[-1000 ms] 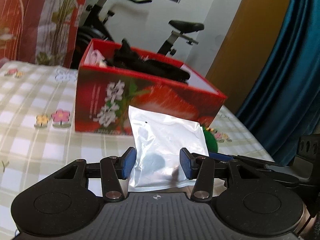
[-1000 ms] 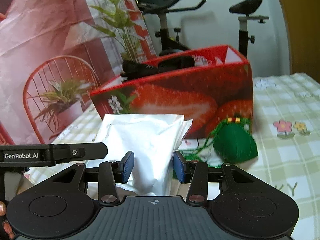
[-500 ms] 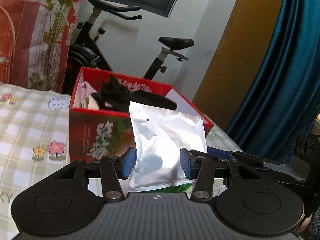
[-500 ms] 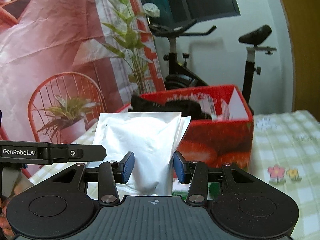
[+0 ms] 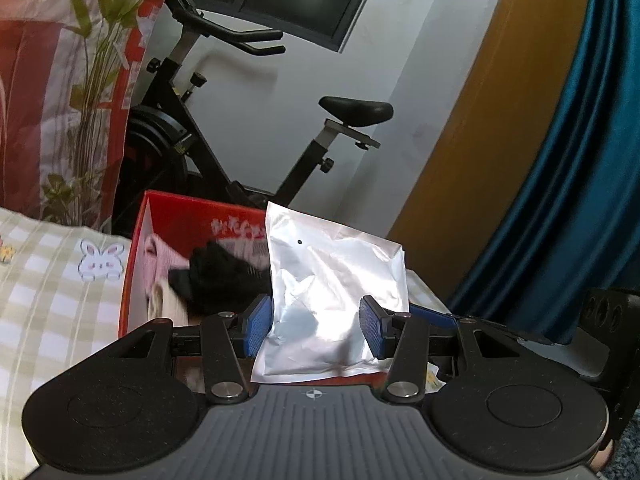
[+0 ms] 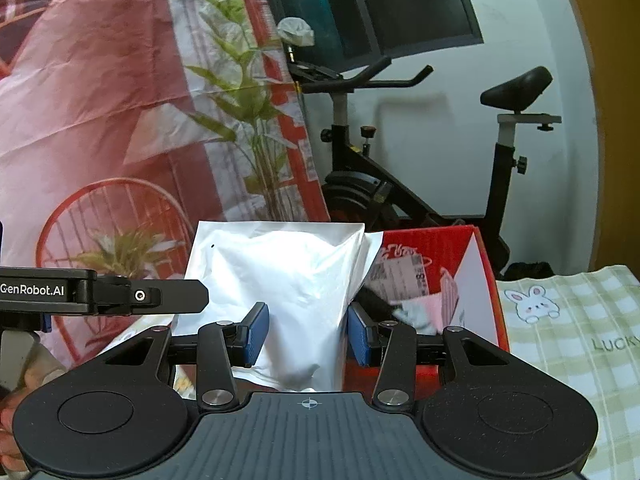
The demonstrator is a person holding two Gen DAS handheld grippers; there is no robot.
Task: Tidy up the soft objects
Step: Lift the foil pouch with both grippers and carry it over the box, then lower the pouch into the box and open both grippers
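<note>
Both grippers have risen with the pouch since a second ago: the red box, which stood ahead on the table, now sits lower in both views, and the green yarn ball seen beside it has dropped out of sight. In the left wrist view the left gripper [image 5: 316, 330] clamps the silver pouch [image 5: 332, 300] between its blue pads, the pouch upright in front of the box [image 5: 138, 280], which holds black cloth [image 5: 224, 280] and pink cloth [image 5: 156, 260]. White characters on the box's inner wall are too blurred to read. In the right wrist view the right gripper [image 6: 306, 334] pinches the same pouch [image 6: 280, 288], its pads pressed into the lower sides. The left gripper's arm crosses at left, printed "GenRobot.AI". A barcode label inside the box [image 6: 486, 292] is unreadable. The checked tablecloth [image 6: 568, 320] carries a rabbit and the word "LUCKY". An exercise bike [image 6: 420, 184] stands behind.
</note>
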